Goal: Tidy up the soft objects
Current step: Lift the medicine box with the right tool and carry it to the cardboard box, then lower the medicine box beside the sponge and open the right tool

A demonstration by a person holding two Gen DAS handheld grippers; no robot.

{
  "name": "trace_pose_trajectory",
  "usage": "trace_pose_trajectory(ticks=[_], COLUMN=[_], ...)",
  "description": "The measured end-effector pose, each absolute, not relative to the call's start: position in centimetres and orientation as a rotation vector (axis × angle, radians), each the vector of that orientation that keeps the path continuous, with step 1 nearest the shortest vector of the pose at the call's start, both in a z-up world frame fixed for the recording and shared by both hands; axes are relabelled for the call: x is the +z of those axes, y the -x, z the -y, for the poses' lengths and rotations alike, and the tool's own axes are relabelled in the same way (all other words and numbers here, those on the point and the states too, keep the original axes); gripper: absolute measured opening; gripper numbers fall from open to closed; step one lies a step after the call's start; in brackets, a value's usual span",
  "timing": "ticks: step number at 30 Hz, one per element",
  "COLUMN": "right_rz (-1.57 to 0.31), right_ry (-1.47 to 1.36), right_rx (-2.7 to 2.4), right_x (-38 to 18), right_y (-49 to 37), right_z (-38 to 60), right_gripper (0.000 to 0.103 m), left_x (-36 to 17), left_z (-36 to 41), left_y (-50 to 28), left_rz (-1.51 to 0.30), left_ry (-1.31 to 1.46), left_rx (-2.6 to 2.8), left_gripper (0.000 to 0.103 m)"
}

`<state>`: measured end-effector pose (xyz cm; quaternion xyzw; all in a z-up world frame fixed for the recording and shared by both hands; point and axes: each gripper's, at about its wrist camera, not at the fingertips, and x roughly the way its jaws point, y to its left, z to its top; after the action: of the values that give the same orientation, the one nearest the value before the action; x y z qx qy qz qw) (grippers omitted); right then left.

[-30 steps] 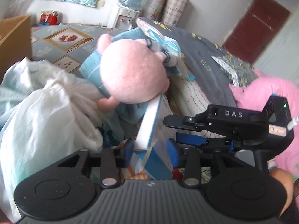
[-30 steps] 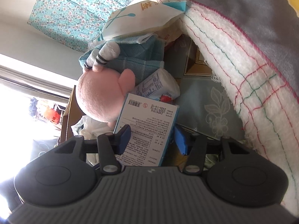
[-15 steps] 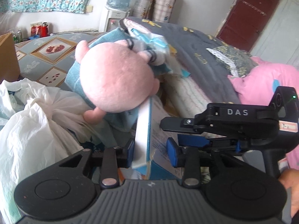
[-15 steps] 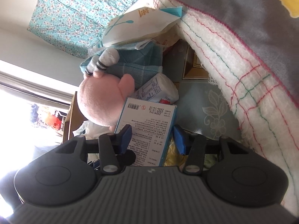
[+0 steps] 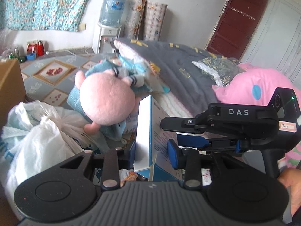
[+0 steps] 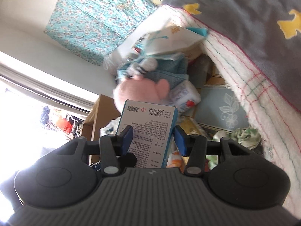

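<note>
Bedroom clutter all around us: a grey quilt [image 5: 175, 69] heaped on the bed, a white plastic bag [image 5: 37, 135] at the near left, a water dispenser [image 5: 108, 32] back by the wall. We hold a blue-and-white carton [image 5: 148, 131] in both tools. Our left hand-held gripper [image 5: 151, 151] pinches its narrow bottom end, and the right hand-held gripper [image 6: 153, 140] clamps its printed broad face from the side; in the left view the right tool [image 5: 235, 130] reaches in across the carton. Just behind sits the pink plush toy [image 5: 107, 98] on a teal cloth [image 5: 112, 130], touching the carton's far edge or very nearly. To do this well, we judge, we should keep both grips even and draw the carton straight up and clear, so it drags neither plush nor cloth. Against a second ago, the left jaws have been closing on the carton, the carton stands higher, and the plush looks lower and farther off.
</note>
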<state>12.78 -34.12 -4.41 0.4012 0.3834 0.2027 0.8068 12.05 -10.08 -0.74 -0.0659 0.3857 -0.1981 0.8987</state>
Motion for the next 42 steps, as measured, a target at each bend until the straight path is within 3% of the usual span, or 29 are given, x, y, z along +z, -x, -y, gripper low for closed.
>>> trace_pose_trajectory(ticks=[15,23,38,40,42], right_rz=[-0.737,-0.848,-1.072,-1.084,-1.080], right_ry=[-0.683,-0.586,-0.411,-0.393,-0.361], right_rx=[0.699,0.858,0.792,0.774,0.752], right_x=[5.7,8.6,2.6,1.7,0.9], right_y=[-14.0,-20.0,-32.1,-33.1,-34.1], right_z=[22.3,9.1,-8.3,-9.4,-10.3], right_gripper=[0.049,0.049,0.049,0.049,0.049], left_x=[7.3,9.1,0.9,-0.5,-1.8], left_z=[0.9,-9.6,-25.7,-26.2,-26.4], left_y=[-7.2,-8.5,-20.3,-21.8,-23.2], left_rz=[-0.628,-0.617,-0.830,-0.866,-0.899], left_ry=[0.156,0.222,0.424,0.417,0.396], left_rx=[-0.252,-0.054,0.075,0.082,0.092], left_gripper=[0.035,0.035,0.035,0.022,0.021])
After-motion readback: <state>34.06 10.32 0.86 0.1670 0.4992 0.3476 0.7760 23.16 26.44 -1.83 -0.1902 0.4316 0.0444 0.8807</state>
